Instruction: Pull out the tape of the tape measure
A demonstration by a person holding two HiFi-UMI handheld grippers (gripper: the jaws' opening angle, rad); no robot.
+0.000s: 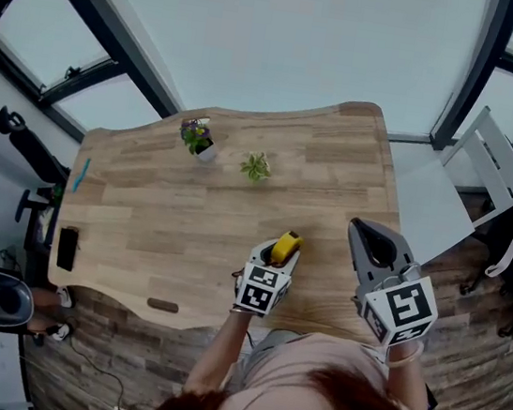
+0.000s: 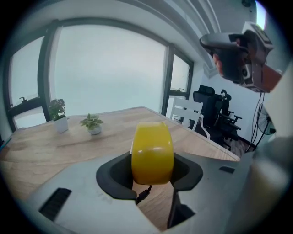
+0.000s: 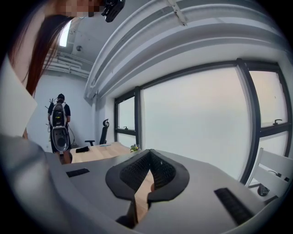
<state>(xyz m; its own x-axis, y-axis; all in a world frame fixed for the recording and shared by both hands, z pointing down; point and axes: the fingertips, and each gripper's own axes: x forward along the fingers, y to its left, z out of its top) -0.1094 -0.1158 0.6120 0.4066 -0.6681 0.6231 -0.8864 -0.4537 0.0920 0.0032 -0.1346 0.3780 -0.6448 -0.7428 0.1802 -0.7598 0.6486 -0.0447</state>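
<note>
Closest to us, the left gripper (image 1: 284,252) hangs over the near edge of the pale wooden desk (image 1: 183,255). Its jaws are clamped on the rounded yellow plastic tape measure (image 2: 152,153), one black pad on each flat side. We reckon that grip is chosen to lock the case and leave its rim free for the other hand. A thin black cord (image 2: 143,194) dangles from the case, just under the pads. The tape's end hook we can't pick out; it may sit on the far side of the case.

Over to the desk's near right corner now, where the right gripper (image 1: 366,236) has its jaws pressed together on nothing. It looks parked, and we judge it must open before it can pinch the tape.

Moving out, a small brown flat piece (image 1: 163,306) sits at the near edge. A black flat device (image 1: 67,248) and a blue pen (image 1: 80,175) lie along the left edge.

Towards the far edge stand a purple-flowered plant in a white pot (image 1: 198,136) and a smaller leafy green plant (image 1: 256,166). Both are well apart from the action. Past the right edge is a white chair (image 1: 489,170).

Our count: one tape measure, two grippers, two plants, one pen, one device, one brown piece, one chair.
</note>
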